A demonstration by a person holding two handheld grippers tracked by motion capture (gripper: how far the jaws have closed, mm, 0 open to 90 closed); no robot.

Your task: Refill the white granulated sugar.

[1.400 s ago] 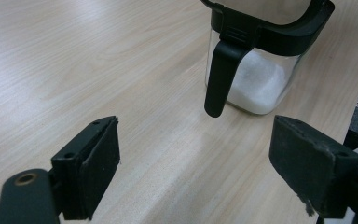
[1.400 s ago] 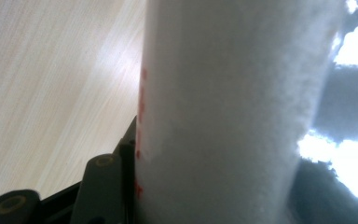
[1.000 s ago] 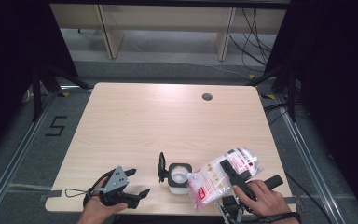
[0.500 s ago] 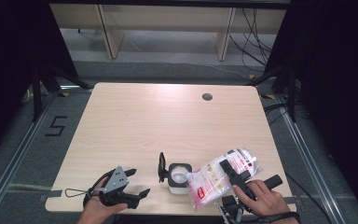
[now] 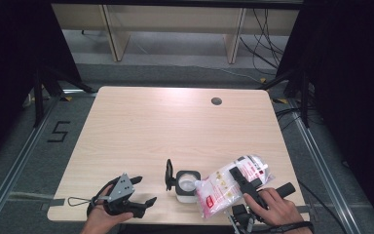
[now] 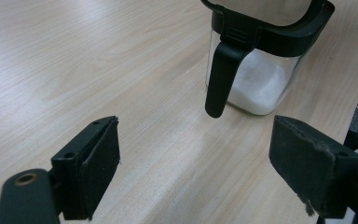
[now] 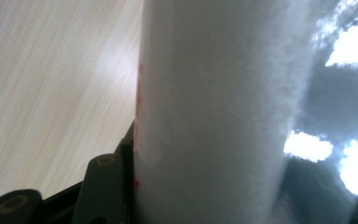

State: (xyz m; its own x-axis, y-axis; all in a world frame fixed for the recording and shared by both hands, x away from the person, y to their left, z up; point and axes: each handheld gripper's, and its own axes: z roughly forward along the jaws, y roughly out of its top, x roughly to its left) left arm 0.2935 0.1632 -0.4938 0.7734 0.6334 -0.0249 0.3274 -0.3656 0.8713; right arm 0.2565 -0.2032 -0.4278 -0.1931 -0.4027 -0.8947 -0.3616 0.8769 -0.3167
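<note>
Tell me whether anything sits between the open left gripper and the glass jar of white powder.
Nothing visible does. In the left gripper view, bare wooden table lies between the open left gripper and the clear glass jar with the black lid and white powder. The right gripper grips a clear plastic bag of white powder on the jar's far side.

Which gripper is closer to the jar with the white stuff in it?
Right. The right gripper holds a bag that reaches the jar; the left gripper sits open, apart.
</note>
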